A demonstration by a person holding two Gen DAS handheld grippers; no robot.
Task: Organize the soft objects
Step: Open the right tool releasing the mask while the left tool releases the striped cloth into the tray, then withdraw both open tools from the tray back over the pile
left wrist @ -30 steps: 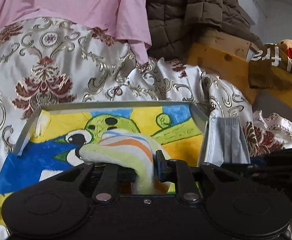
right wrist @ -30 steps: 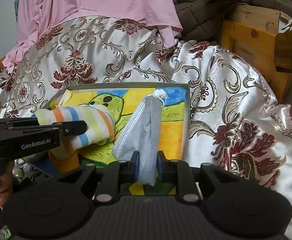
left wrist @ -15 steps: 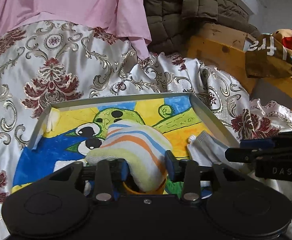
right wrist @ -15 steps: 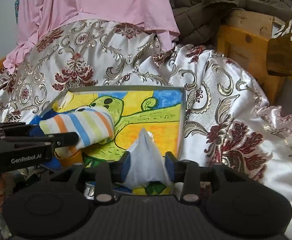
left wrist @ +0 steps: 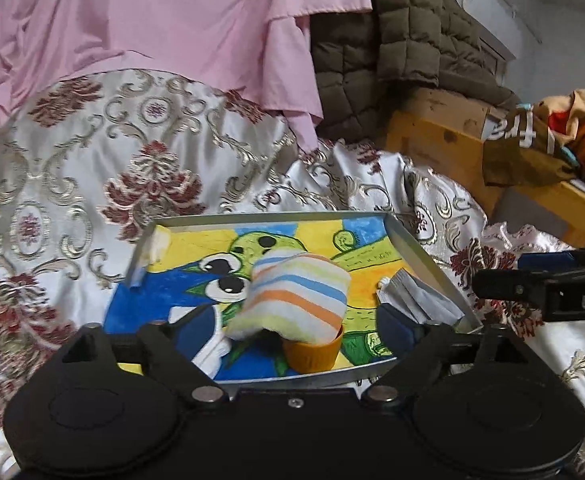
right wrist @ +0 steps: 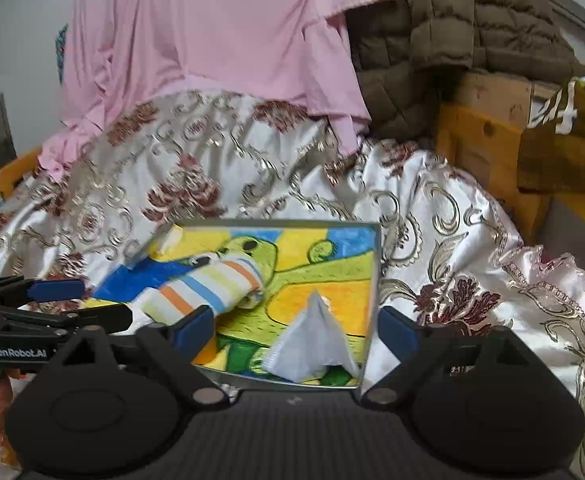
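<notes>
Both tongs stand spread wide and pinch nothing, so the two soft things lie free in the tray (left wrist: 424, 246), a shallow metal one lined with a bright cartoon picture and resting on the patterned bedspread (left wrist: 92, 168). In the left wrist view the left tongs (left wrist: 292, 326) frame the striped sock (left wrist: 298, 294), which lies rolled in a loose bundle near the middle of the tray, its orange cuff (left wrist: 312, 354) turned toward the camera; no finger touches it. Seen from the right wrist, the right tongs (right wrist: 296, 326) open around the grey face mask (right wrist: 312, 340), which sits folded into a small tent by the tray's right wall, close beside the sock but apart from it. The left tongs (right wrist: 52, 304) also show at the left edge of that view, level with the tray. The tray seems chosen as the collecting place: its raised rim keeps limp cloth from sliding off onto the slippery satin bedding. Setting the sock at the centre and the mask at the side keeps the two from tangling. Judging by how things lie, both items look placed, and each tool can likely draw straight back without snagging fabric. A pink cloth (left wrist: 152, 28) and a brown quilted jacket (left wrist: 392, 40) are heaped behind, beside a wooden bed frame (left wrist: 432, 140).
</notes>
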